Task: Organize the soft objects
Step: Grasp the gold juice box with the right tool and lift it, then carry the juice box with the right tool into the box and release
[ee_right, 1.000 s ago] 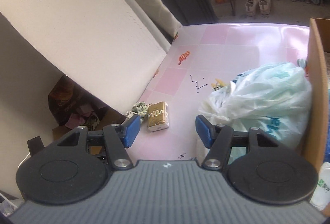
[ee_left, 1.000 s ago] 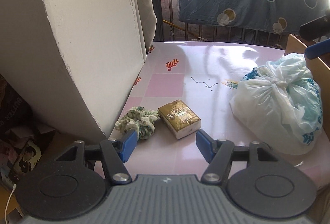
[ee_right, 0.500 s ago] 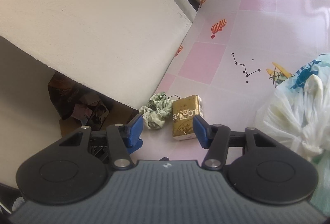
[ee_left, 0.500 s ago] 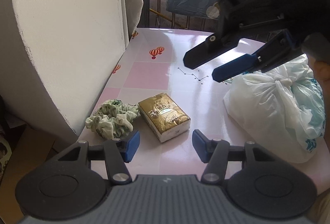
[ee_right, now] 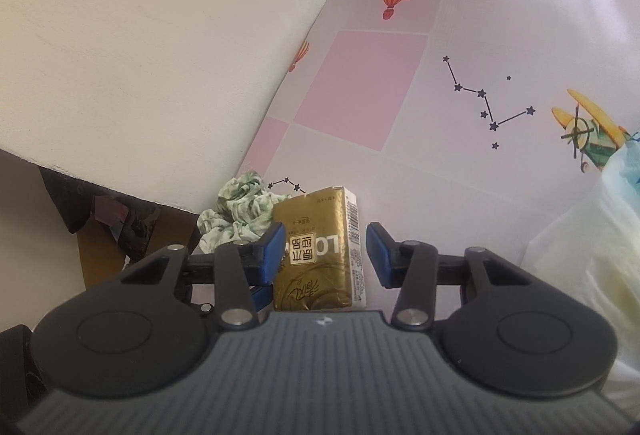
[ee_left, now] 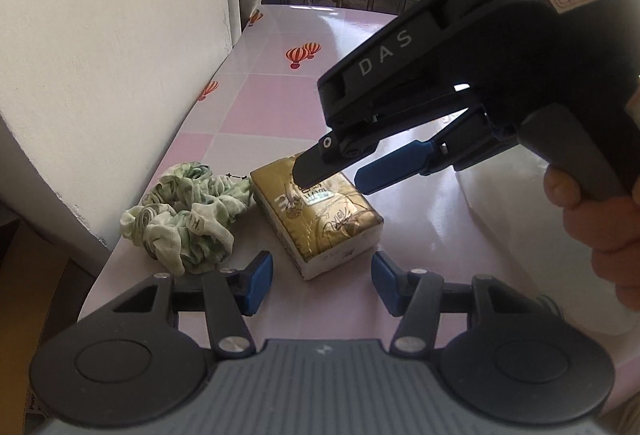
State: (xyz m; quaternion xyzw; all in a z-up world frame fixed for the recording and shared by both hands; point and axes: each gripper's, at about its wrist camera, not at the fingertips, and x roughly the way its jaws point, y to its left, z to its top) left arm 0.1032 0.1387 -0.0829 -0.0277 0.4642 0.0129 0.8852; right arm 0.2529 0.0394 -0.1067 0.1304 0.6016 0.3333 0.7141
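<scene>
Tissues in a gold pack (ee_left: 320, 213) lie near the left edge of the pink-and-white patterned table (ee_left: 280, 107), with a green-and-white scrunchie (ee_left: 188, 219) bunched just beside the pack on its left, close to the white wall (ee_left: 120, 55). Both grippers crowd over that pack. The right gripper (ee_right: 326, 249) comes in from the far right, tilted downward, a hand (ee_left: 600, 227) wrapped round its handle; its jaws are closing with the pack between them, the left blue pad (ee_right: 272, 253) right at the pack's edge and the right pad (ee_right: 378, 253) clearly apart from the wrapper, so nothing is clamped. Seen from the left wrist camera, its dark finger tip overlaps the far end of the pack. The left gripper (ee_left: 322, 283) sits at the near end of the same pack, its two blue pads spread to either side of the pack's near corner, not pressing on it and holding nothing. A tied white plastic bag (ee_right: 600, 235) sits on the right side of the table, well apart from the pack.
</scene>
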